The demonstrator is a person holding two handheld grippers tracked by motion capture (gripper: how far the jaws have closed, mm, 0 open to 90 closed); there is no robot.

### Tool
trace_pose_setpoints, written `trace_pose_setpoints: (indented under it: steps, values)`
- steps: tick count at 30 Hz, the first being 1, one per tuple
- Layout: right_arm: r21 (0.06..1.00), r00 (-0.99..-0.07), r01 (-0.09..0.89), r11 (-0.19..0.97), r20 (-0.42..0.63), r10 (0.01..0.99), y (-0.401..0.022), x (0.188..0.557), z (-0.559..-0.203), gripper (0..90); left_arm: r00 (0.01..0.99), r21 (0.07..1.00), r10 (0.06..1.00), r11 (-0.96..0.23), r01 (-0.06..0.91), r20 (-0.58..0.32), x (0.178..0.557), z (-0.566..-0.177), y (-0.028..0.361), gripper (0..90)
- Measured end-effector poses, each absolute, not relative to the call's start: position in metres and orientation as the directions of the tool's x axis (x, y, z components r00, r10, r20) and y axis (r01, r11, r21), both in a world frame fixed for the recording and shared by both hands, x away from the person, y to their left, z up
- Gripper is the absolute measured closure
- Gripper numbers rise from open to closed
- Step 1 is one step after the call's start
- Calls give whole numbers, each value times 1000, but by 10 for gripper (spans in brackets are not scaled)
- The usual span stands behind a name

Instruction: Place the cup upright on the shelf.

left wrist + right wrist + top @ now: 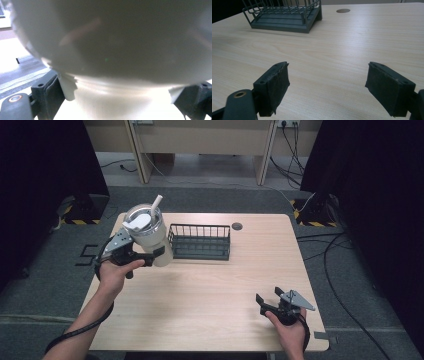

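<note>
Left gripper (150, 254) clamped on white tumbler (147, 232), left of centre, beside wire basket (200, 241). Right gripper (270, 296) spread wide, lower right, above tabletop (210, 290).

My left gripper (150, 256) is raised at the table's far left, jaws clamped; my right gripper (268, 299) sits low near me, jaws spread wide.

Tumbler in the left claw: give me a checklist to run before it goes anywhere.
1. Left claw shut on the tumbler: ok, jaws flank its body.
2. Tumbler off the table: ok, it appears lifted.
3. Lid and straw in place: ok.
4. Wire basket free of objects: ok.
5. Right claw open and well away: ok.
6. Grip firmness: cannot tell.
</note>
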State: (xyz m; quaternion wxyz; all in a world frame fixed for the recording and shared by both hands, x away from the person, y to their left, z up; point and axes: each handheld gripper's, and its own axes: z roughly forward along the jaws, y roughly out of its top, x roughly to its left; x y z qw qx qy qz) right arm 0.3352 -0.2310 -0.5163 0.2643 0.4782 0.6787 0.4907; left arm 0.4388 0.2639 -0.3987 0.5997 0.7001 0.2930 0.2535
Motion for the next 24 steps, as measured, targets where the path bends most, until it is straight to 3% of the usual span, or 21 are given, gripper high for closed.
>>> trace_pose_setpoints:
  steps: [24]
  values:
    - [919, -403, 390, 61, 111, 909, -231, 335, -516, 189, 713, 988, 701, -114, 102, 7, 450, -389, 248, 99]
